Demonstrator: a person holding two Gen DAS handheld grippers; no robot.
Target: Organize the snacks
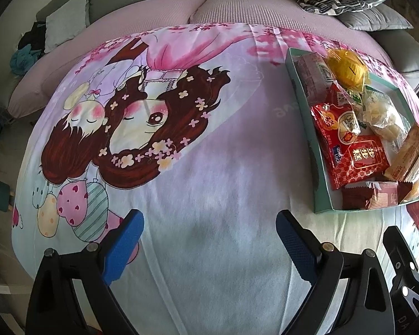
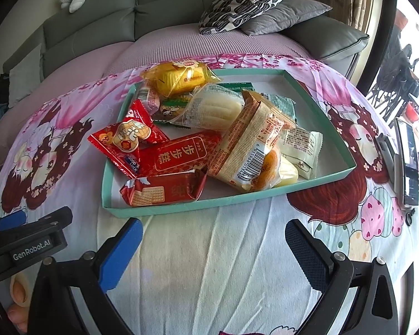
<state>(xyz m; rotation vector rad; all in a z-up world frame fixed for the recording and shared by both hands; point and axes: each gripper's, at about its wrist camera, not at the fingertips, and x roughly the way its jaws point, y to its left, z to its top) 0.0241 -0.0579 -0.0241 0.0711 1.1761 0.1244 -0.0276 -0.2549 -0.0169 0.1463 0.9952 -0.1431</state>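
Jaws on both grippers stand wide apart with nothing between them: the left gripper (image 1: 209,240) hangs over bare printed cloth (image 1: 209,167), the right gripper (image 2: 213,251) sits just near of the tray (image 2: 321,178) and aimed at it. Judging by the aim, the right one is lined up to work the tray while the left is parked clear on the left so it does not block. All snacks in view lie inside the shallow teal tray, none on the cloth around it. They are piled loose, overlapping, mostly crowded to the tray's left and near side, with bare white floor showing at the far right corner. A yellow cake pack (image 2: 178,78) rides on top at the far left, partly over the rim. A red peanut-print packet (image 2: 125,142) leans over the left wall. A red packet with gold characters (image 2: 181,153) lies flat mid-tray, a red wafer pack (image 2: 162,189) lies against the near wall. A tan bread pack with a barcode (image 2: 248,145) lies slanted across the middle, over a pale bun pack (image 2: 218,109) and a white packet (image 2: 301,148). All are crinkly film wrappers, likely slippery and easy to crush. This fits either snacks just gathered into the tray or a heap waiting to be sorted; cannot tell which. Tabletop is fully covered by the cloth, a sofa (image 2: 97,28) behind.
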